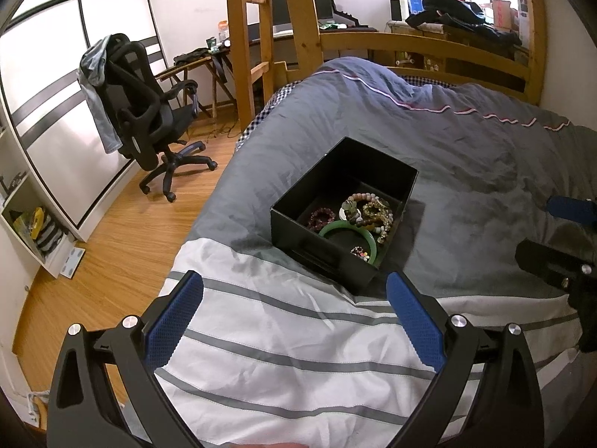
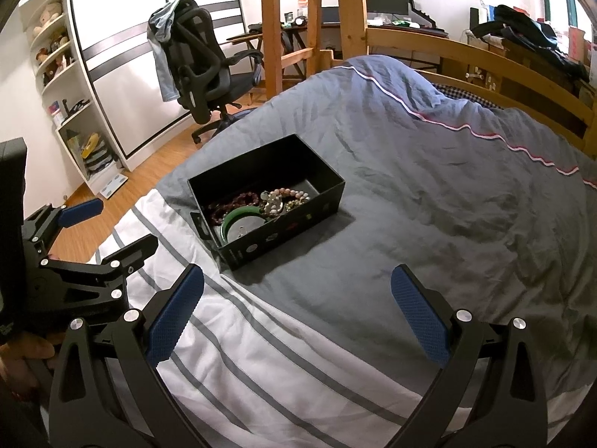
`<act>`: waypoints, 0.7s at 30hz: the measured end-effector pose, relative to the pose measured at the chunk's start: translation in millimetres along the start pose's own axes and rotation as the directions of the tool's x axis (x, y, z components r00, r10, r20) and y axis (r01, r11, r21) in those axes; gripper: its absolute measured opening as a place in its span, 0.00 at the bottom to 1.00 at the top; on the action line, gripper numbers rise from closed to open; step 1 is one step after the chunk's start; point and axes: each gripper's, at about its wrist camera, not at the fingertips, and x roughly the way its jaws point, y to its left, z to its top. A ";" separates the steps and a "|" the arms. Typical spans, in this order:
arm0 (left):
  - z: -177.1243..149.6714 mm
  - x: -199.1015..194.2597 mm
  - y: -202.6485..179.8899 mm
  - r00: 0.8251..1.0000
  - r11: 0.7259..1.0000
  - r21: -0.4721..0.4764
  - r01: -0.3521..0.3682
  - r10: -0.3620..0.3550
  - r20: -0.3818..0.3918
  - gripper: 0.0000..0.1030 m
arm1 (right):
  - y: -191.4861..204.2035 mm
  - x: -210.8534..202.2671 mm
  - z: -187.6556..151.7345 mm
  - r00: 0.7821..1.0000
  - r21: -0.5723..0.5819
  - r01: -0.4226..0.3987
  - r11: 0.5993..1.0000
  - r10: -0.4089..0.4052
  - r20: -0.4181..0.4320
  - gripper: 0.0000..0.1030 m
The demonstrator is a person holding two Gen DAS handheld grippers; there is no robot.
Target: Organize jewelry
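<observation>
Both claws hung released and empty above the quilt (image 1: 466, 156), left gripper (image 1: 294, 295) and right gripper (image 2: 297, 287) facing the bracelet-filled black box (image 2: 321, 196).

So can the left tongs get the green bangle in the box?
Probably yes. The left tongs are open and empty, the black box has no lid, and the green bangle lies on top at its near end, with nothing between.

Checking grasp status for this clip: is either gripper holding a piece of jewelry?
No: the left gripper and right gripper are both open and empty, and the bracelets lie in the black box.
</observation>
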 end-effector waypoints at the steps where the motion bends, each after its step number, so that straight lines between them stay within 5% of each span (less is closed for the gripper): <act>1: -0.1 -0.1 -0.2 1.000 1.000 0.002 0.000 0.000 0.000 0.94 | -0.3 0.1 0.1 1.000 -0.002 -0.001 1.000 0.001 -0.001 0.96; 21: 2.3 -0.4 0.6 1.000 1.000 0.011 -0.001 0.001 -0.008 0.94 | -9.1 1.9 -0.9 1.000 0.005 0.000 1.000 0.001 -0.012 0.96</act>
